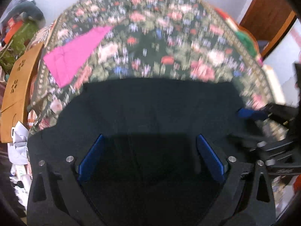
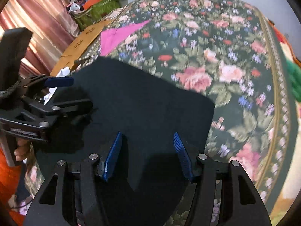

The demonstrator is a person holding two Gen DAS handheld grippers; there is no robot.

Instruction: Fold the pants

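The dark navy pants lie flat on a floral bedspread, folded into a compact block; they also show in the right wrist view. My left gripper hovers over the near part of the pants with its blue pads wide apart and nothing between them. It shows from the side in the right wrist view. My right gripper is open over the pants' near right part, empty. Its blue fingertip shows at the right edge of the left wrist view.
A folded pink cloth lies on the bedspread at far left, also in the right wrist view. A wooden board stands at the bed's left edge, with clutter and a green bag beyond. Pink curtains hang at left.
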